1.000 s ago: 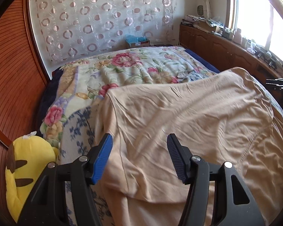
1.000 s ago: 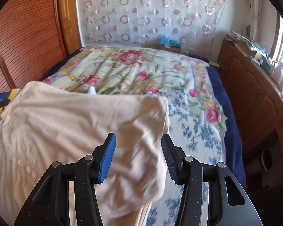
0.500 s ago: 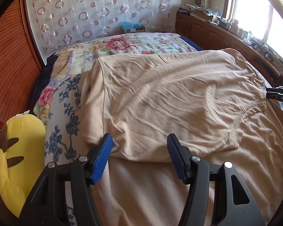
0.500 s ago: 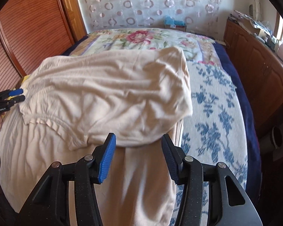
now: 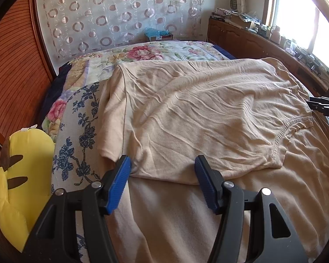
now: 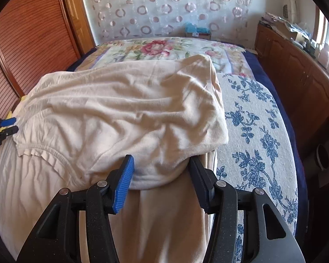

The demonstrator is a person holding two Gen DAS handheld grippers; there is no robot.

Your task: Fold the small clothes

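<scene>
My left gripper (image 5: pixel 162 182) and right gripper (image 6: pixel 160 175) fingers gape empty at the near folded edge of the wide beige cotton shirt (image 5: pixel 208 114), running left-right across the bed (image 5: pixel 81 131).

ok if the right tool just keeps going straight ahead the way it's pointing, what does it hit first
Most likely the folded-over top half of the beige shirt. Its rounded near edge already bulges into the gap of the right tool, whose jaws are open, so contact would come almost at once. Exact depth is hard to judge through the fisheye.
</scene>
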